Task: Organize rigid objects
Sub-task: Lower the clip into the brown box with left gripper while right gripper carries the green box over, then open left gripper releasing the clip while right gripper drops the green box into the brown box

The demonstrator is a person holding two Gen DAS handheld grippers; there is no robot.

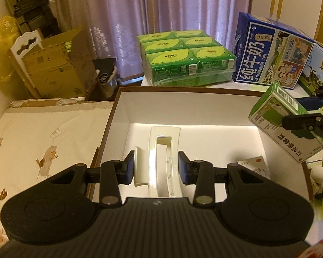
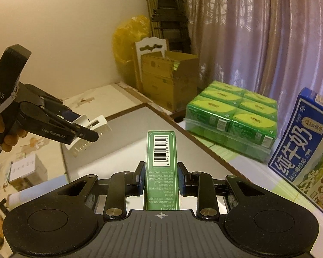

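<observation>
Closest to the left wrist camera, the left gripper (image 1: 155, 167) has its jaws clamped on a white plastic comb-like piece (image 1: 161, 161) with a long slot down its middle. It hangs over the open storage box (image 1: 122, 109), a large container with a brown rim and white inner walls. On the box's white floor, at the lower right, lies a small white packet with red print (image 1: 253, 166); the rest of the visible floor is bare.

At the right side of that view, the right gripper (image 2: 160, 176) has its jaws closed narrowly on a green carton (image 2: 161, 167), barcode end pointing away from the camera. The carton is held tilted above the box's right edge.

Behind the box, on a white surface, sit a shrink-wrapped pack of green tissue boxes (image 1: 189, 56) and, just beside it, a blue milk case (image 1: 271, 49). Left of these stands an open cardboard box (image 1: 60, 64); its contents cannot be made out.
</observation>
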